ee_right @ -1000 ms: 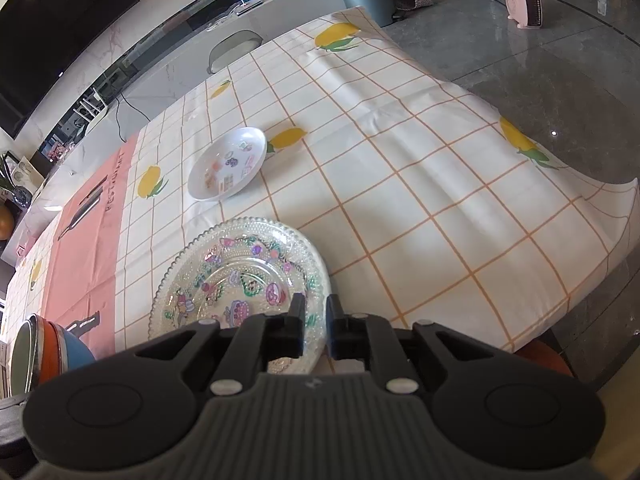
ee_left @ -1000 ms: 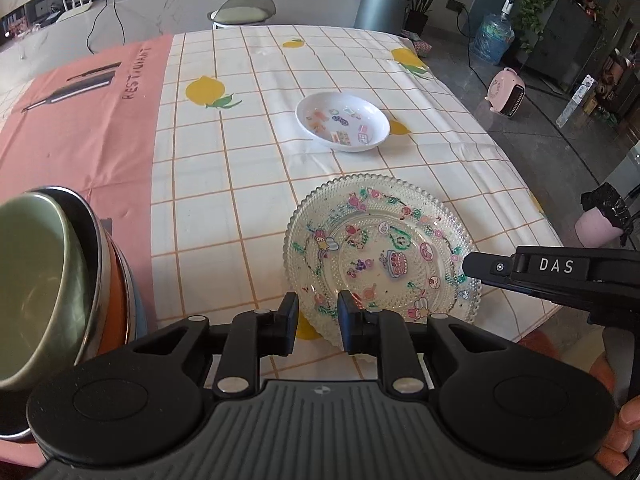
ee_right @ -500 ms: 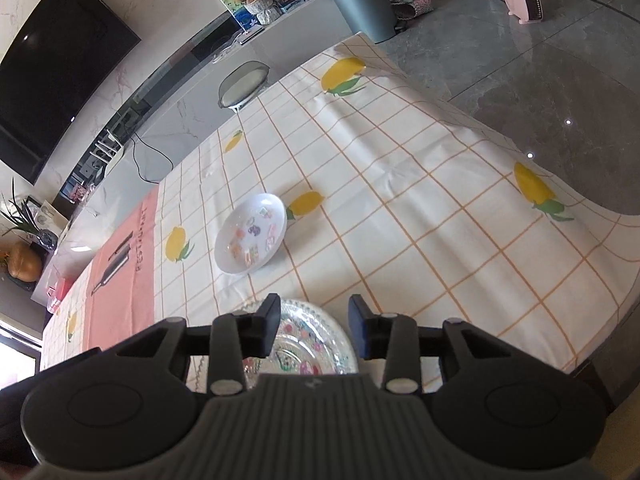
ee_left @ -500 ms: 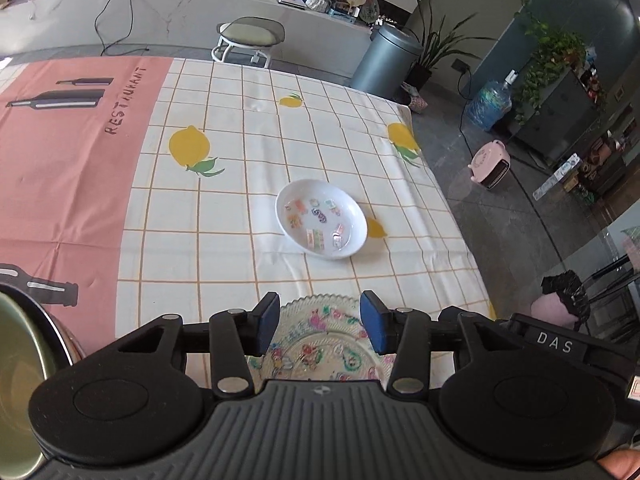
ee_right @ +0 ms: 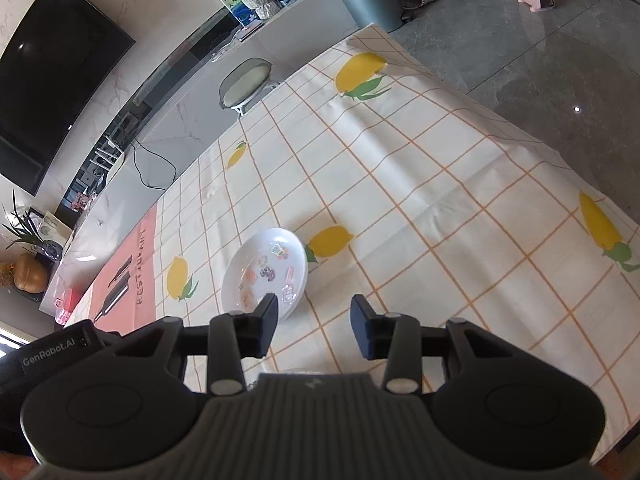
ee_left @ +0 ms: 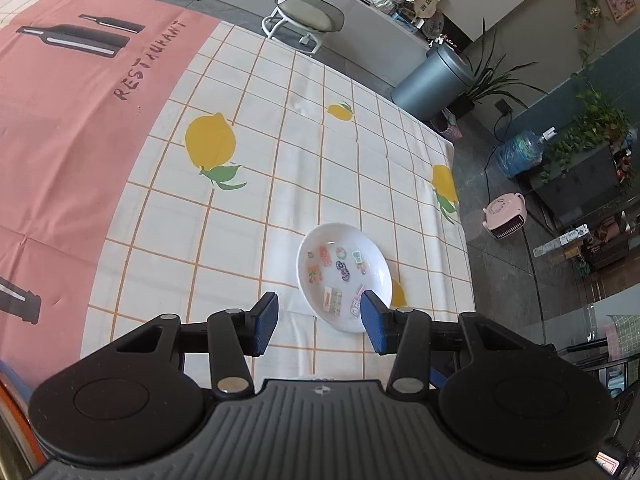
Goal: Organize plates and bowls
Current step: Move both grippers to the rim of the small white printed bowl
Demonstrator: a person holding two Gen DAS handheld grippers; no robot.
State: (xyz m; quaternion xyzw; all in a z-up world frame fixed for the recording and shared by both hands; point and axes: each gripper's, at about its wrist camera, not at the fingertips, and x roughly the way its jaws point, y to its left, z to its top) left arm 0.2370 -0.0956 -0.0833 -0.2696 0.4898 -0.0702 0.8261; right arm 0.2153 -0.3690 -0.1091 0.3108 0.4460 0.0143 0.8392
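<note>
A white shallow dish (ee_left: 344,276) with colourful stickers inside sits on the checked lemon tablecloth (ee_left: 320,140). My left gripper (ee_left: 320,326) hovers just short of it, open; its right fingertip overlaps the dish's near rim in the picture, and nothing is pressed. In the right wrist view the same dish (ee_right: 266,272) lies ahead and left. My right gripper (ee_right: 314,326) has its jaws opening, with only cloth between them. The clear patterned plate is hidden under the gripper bodies. A sliver of the stacked bowls (ee_left: 10,432) shows at the lower left edge.
The table's right edge (ee_left: 460,208) drops to a grey floor with a pink heater (ee_left: 504,216) and a metal bin (ee_left: 432,80). A stool (ee_left: 308,20) stands beyond the far edge. The left tool's black housing (ee_right: 52,352) sits close beside the right one.
Both grippers opened from nearly shut and moved forward over the table. The clear patterned plate slipped out of sight beneath them, and the white dish came close. The left view also rolled.
</note>
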